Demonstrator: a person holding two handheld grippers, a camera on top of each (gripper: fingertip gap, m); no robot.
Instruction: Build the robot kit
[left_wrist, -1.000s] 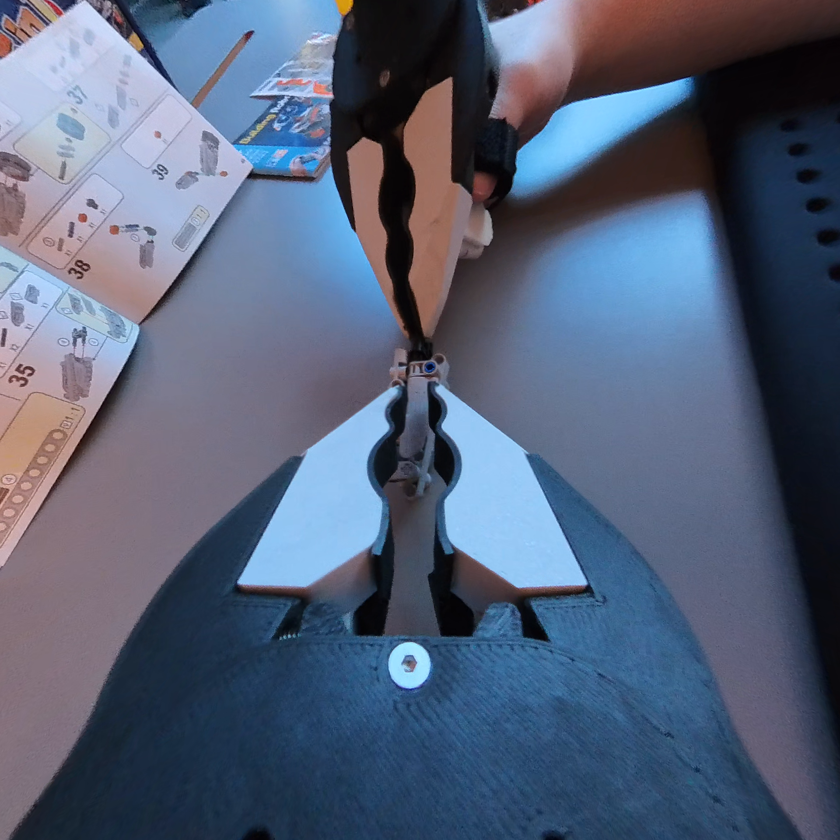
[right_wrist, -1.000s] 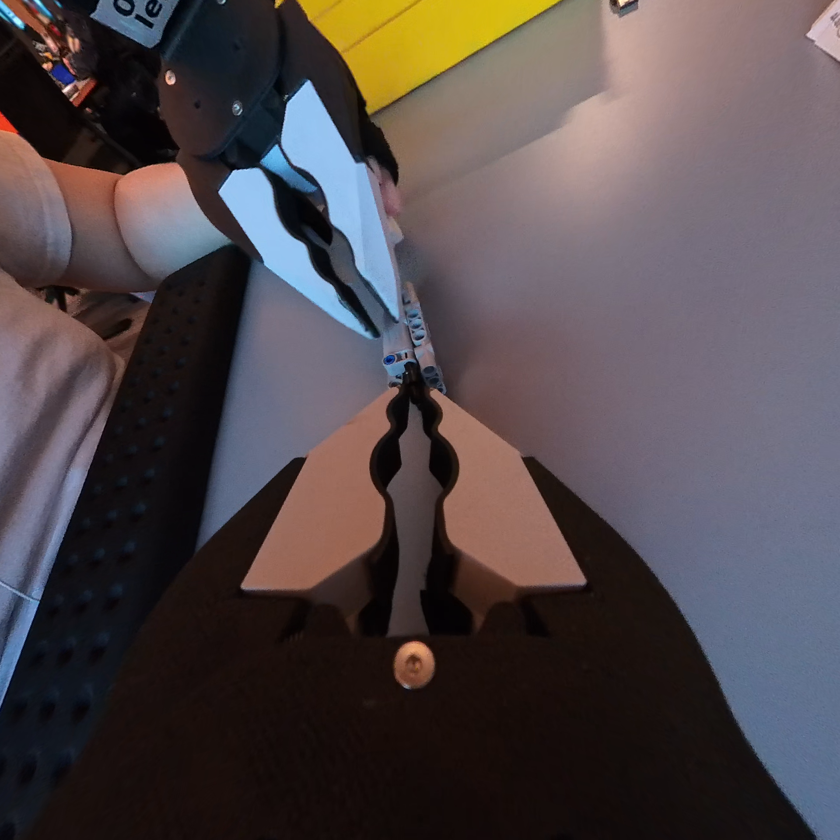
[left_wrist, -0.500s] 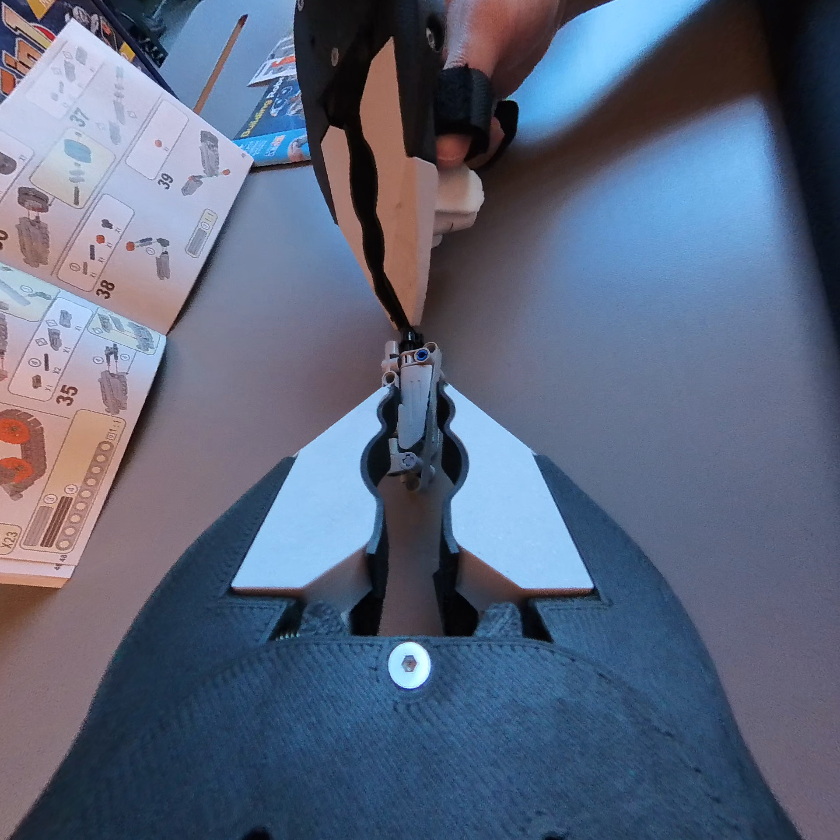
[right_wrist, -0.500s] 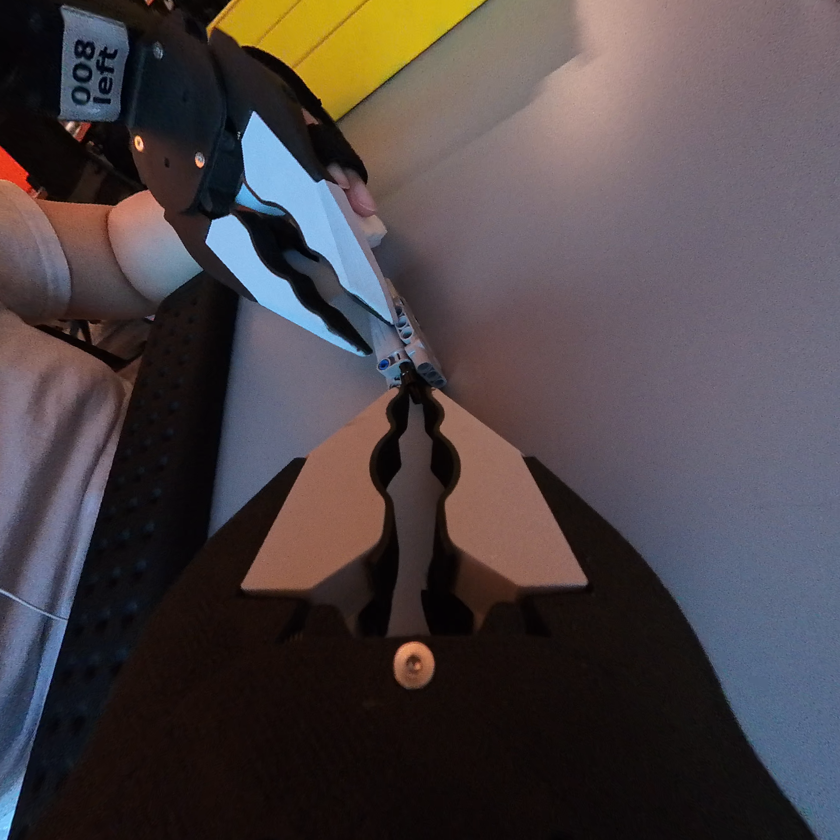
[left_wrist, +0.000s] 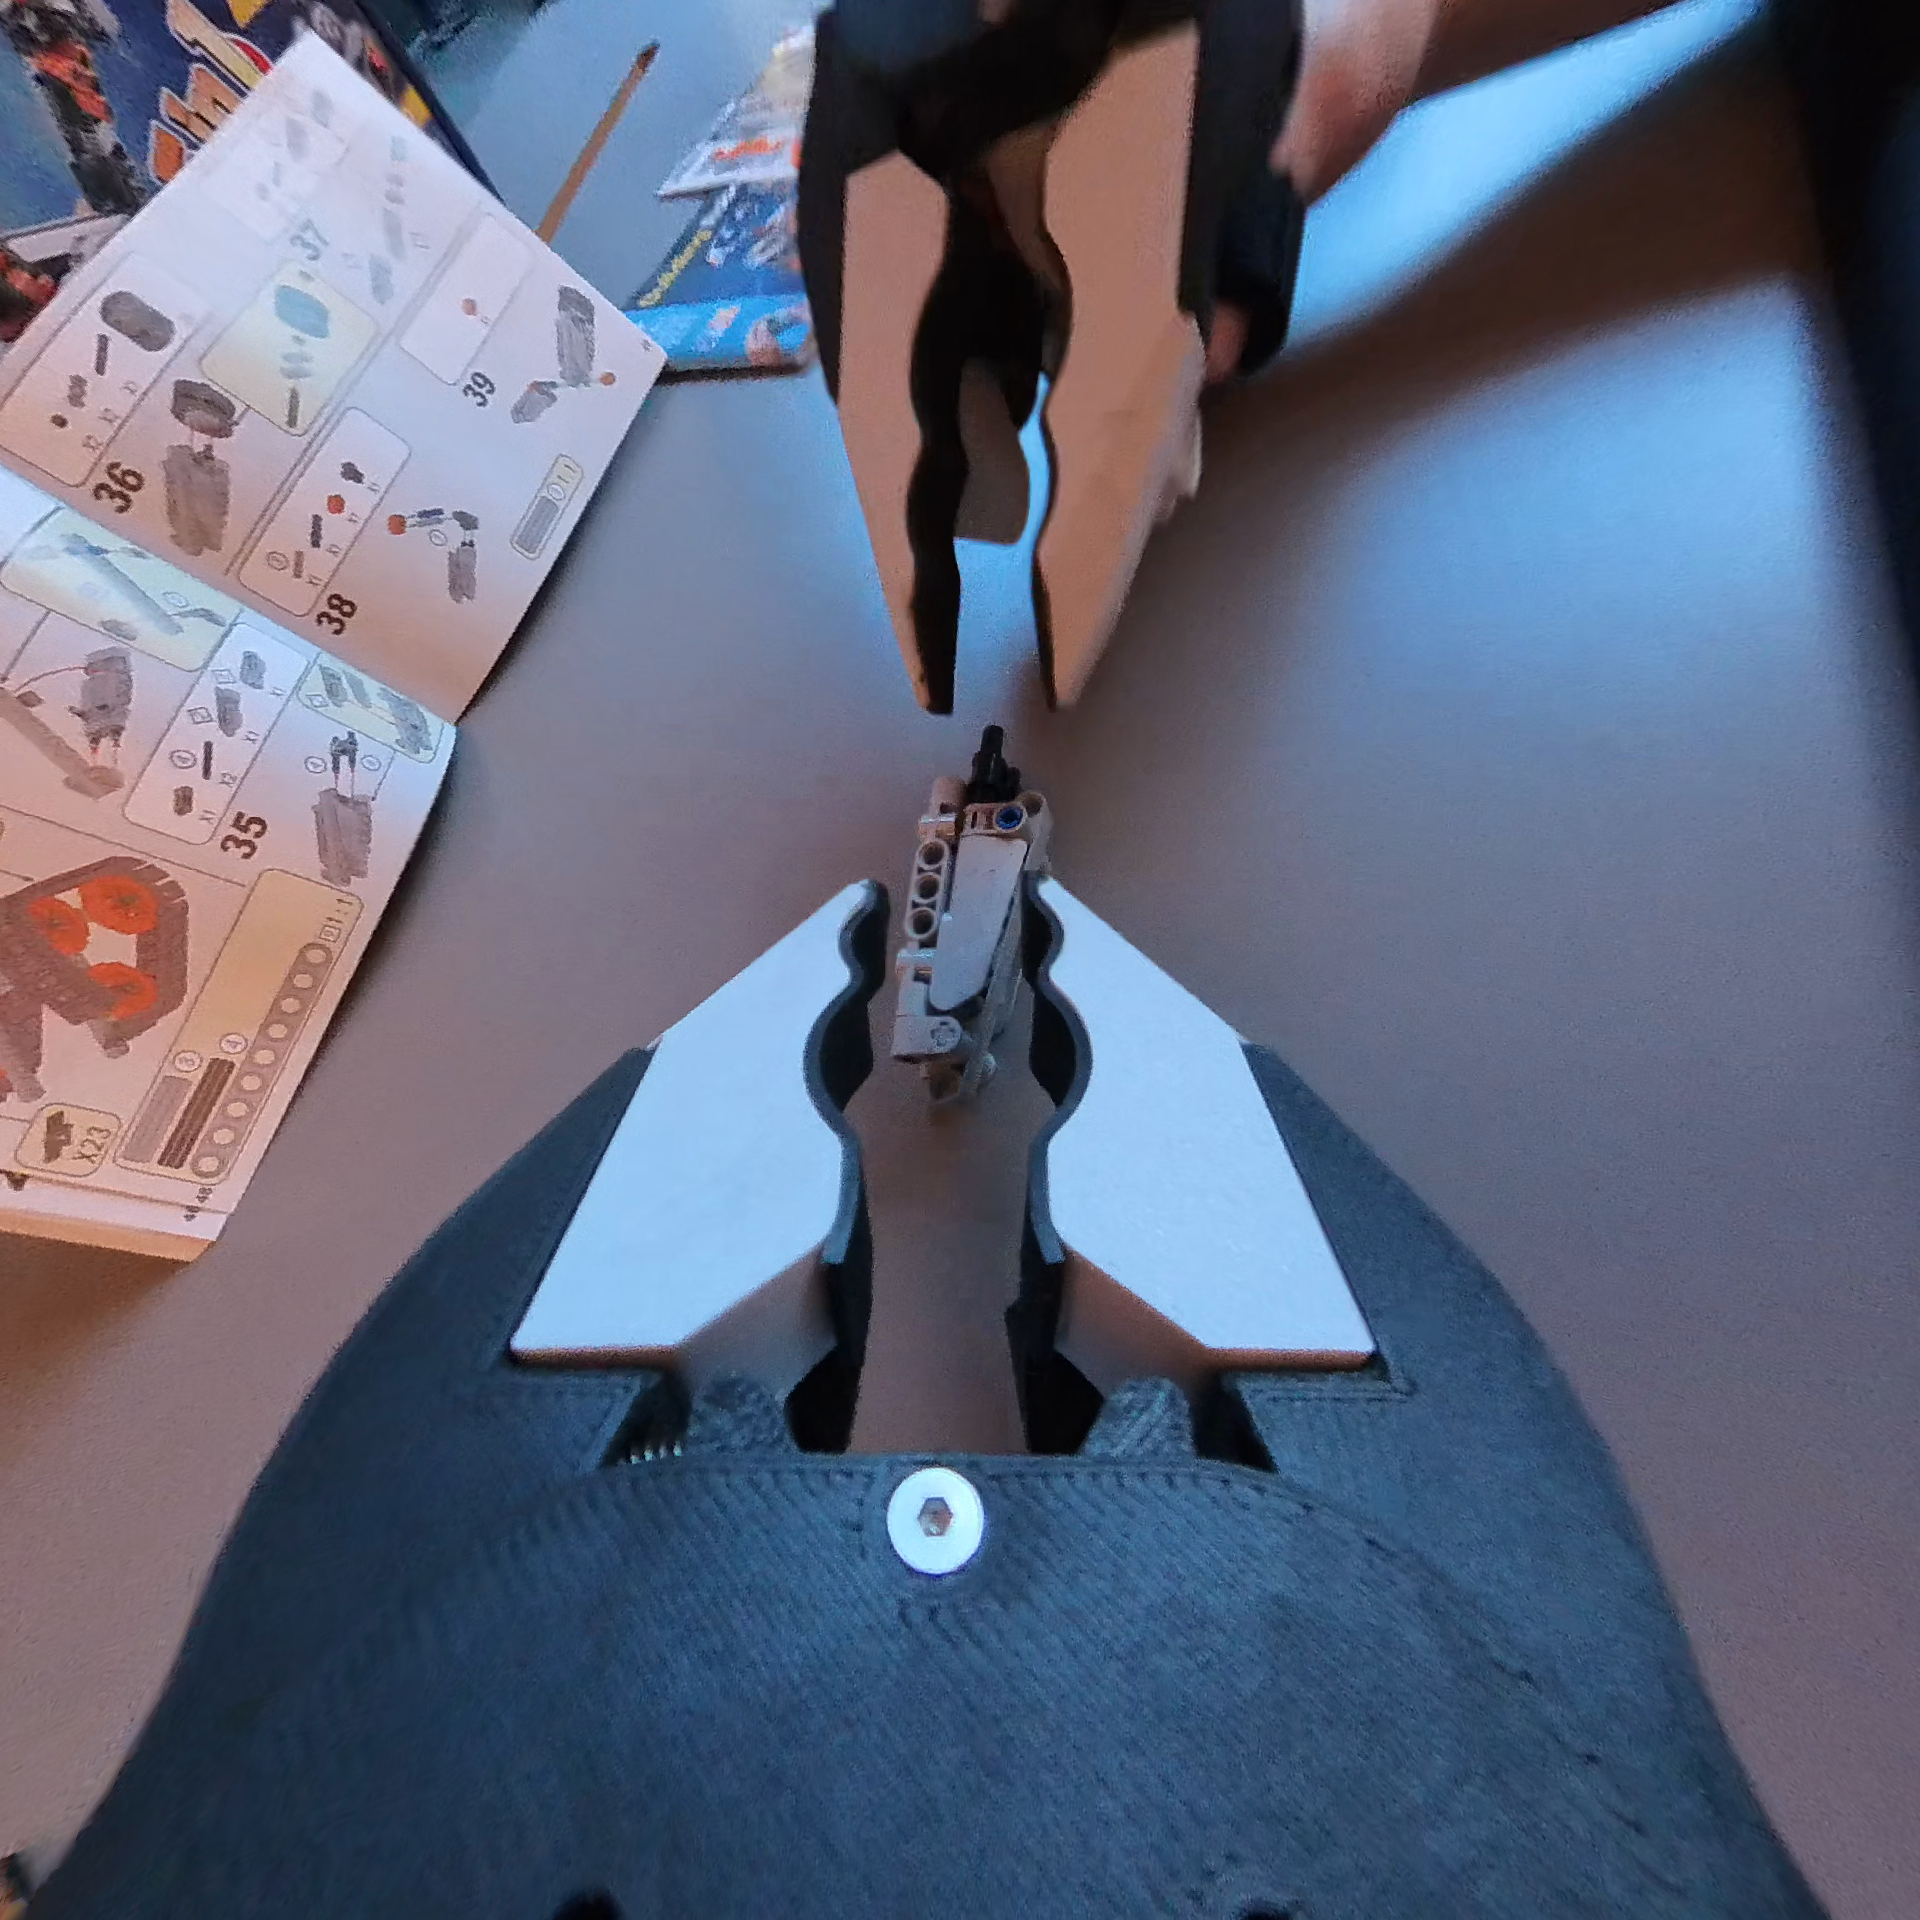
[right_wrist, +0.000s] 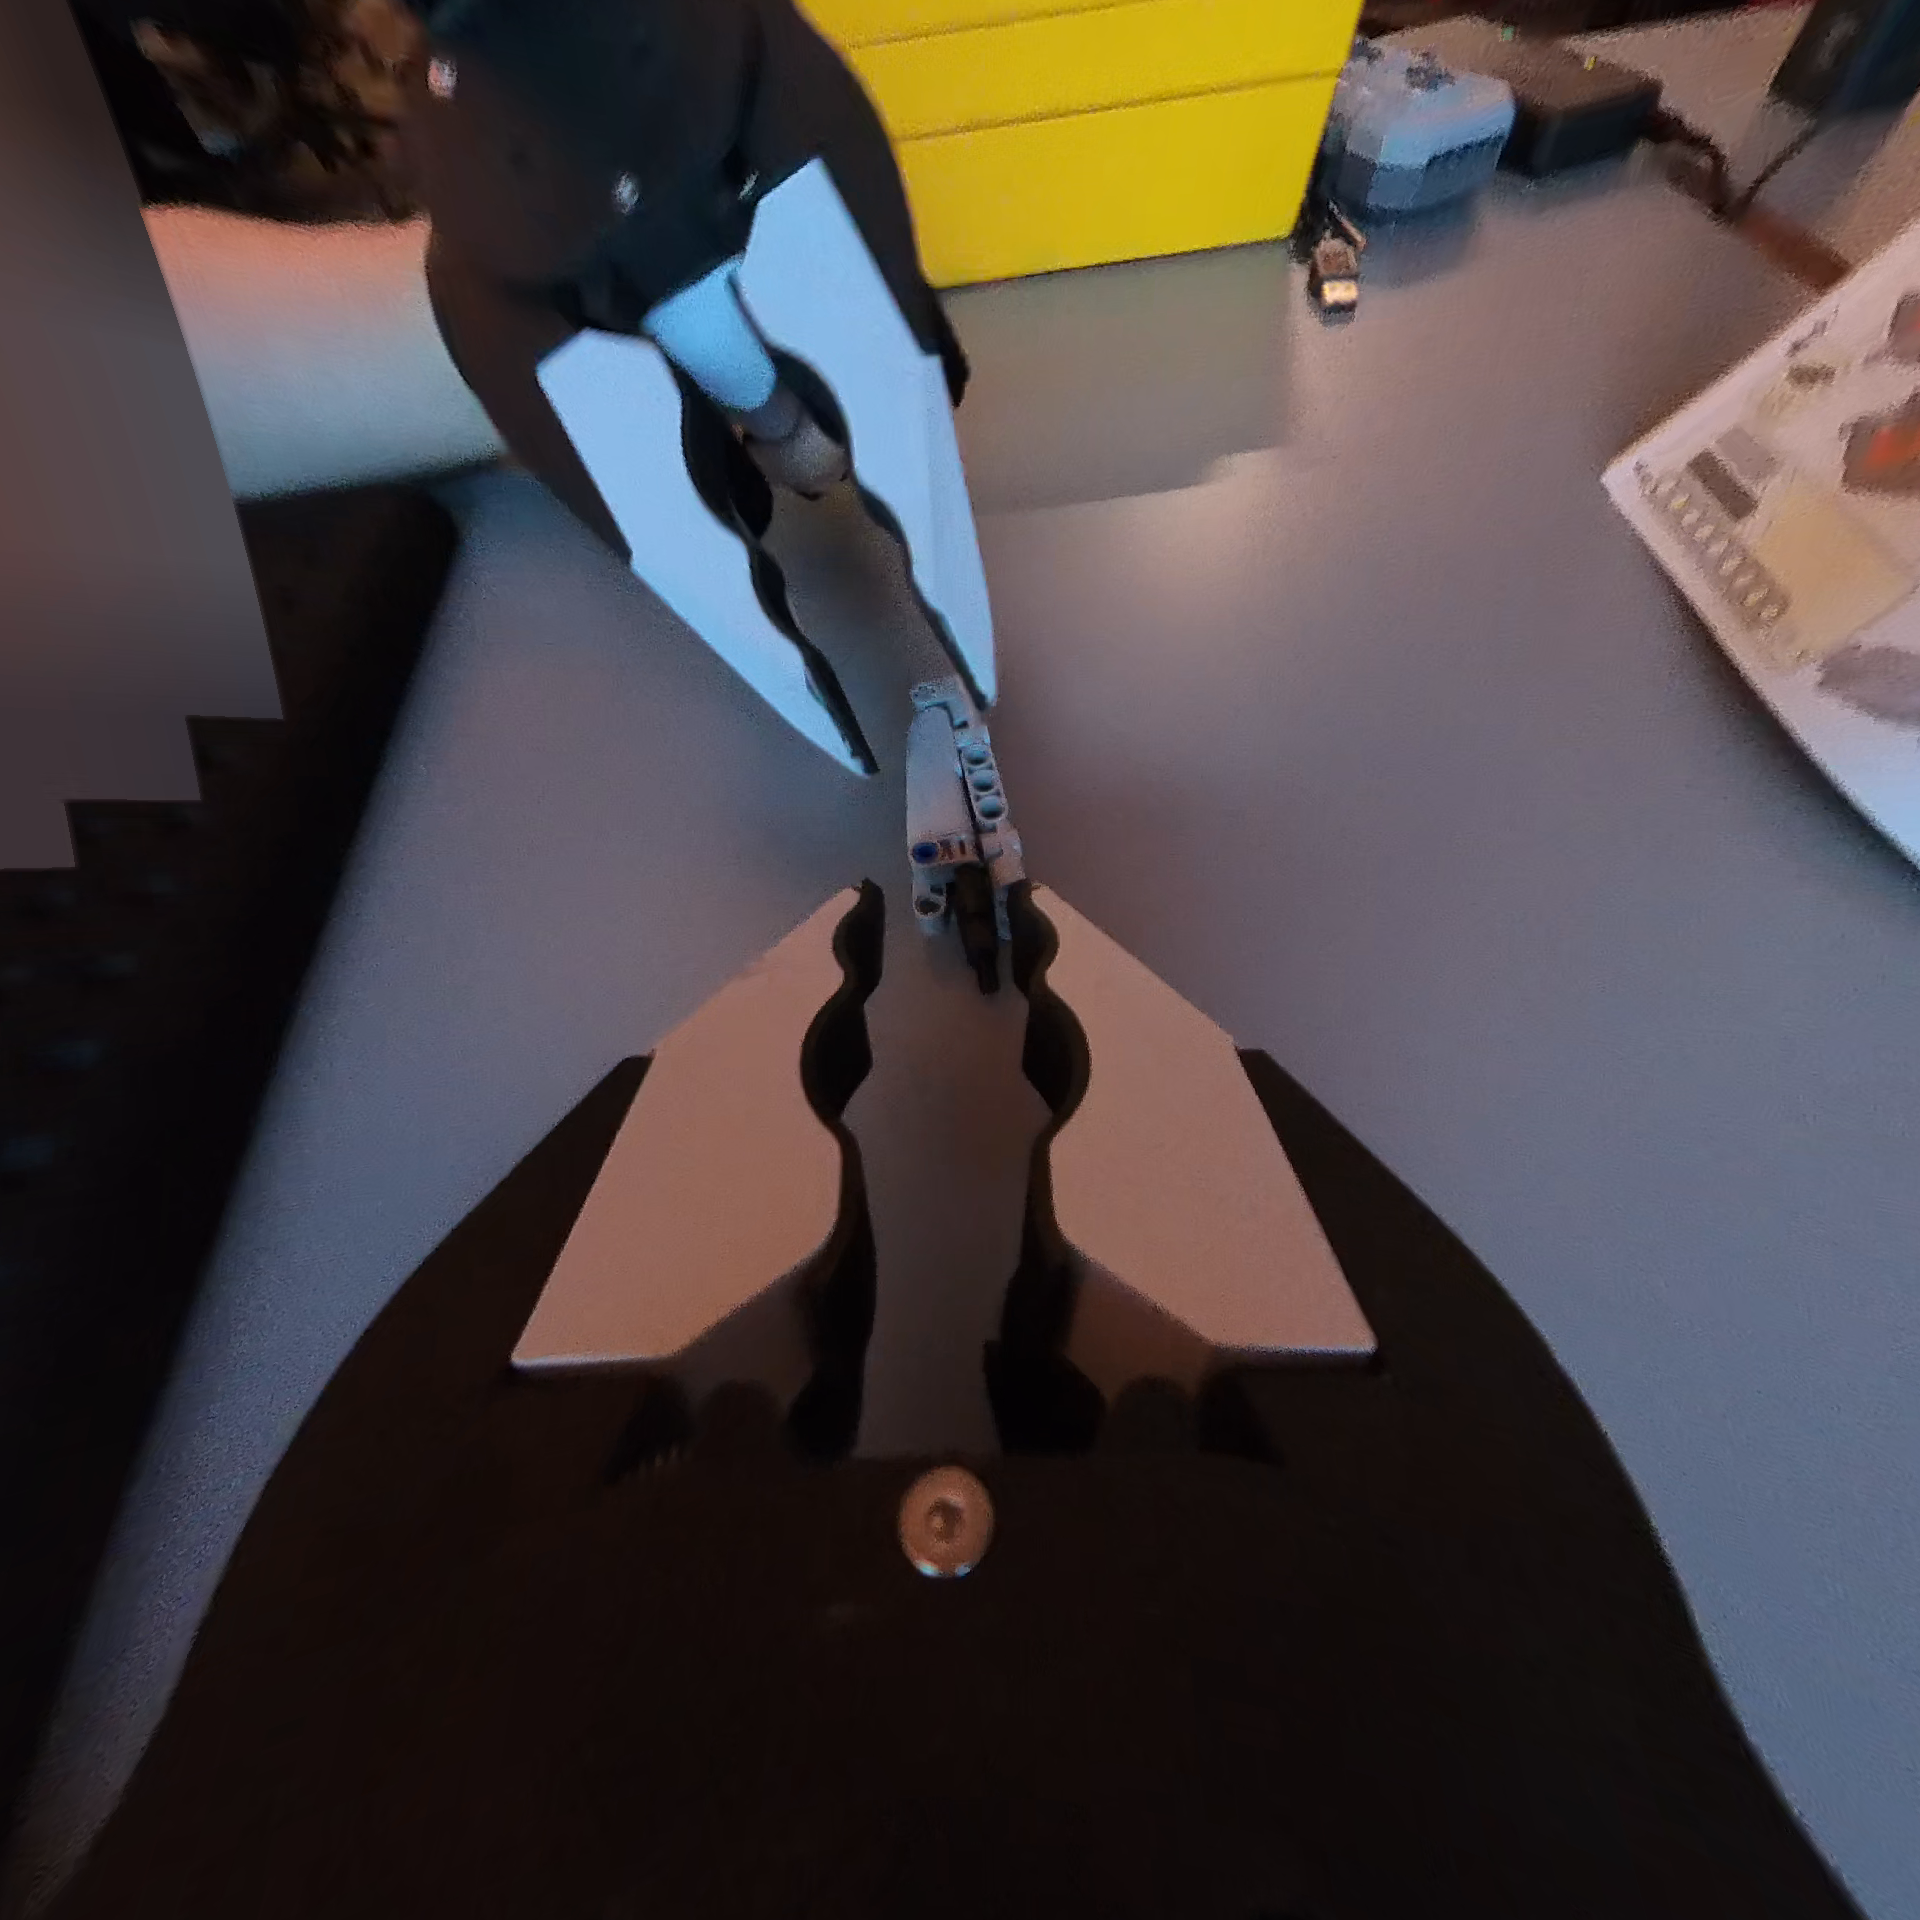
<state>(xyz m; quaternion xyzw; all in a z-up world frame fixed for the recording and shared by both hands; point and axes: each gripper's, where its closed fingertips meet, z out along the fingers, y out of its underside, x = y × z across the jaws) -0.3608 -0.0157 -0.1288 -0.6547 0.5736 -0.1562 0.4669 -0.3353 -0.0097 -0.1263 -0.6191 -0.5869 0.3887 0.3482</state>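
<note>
2 grippers face each other over a grey table, jaws of both spread. A small grey brick assembly sits between the left gripper fingertips, unpinched; its black pin points toward the right gripper. Beside them lies an open instruction booklet.

Open right claw beside brick assembly

Smooth grey-brown matte surface, warm/cool mixed lighting. Yellow panelled drawer cabinet behind it. Black perforated panel runs along the surface edge.
</note>
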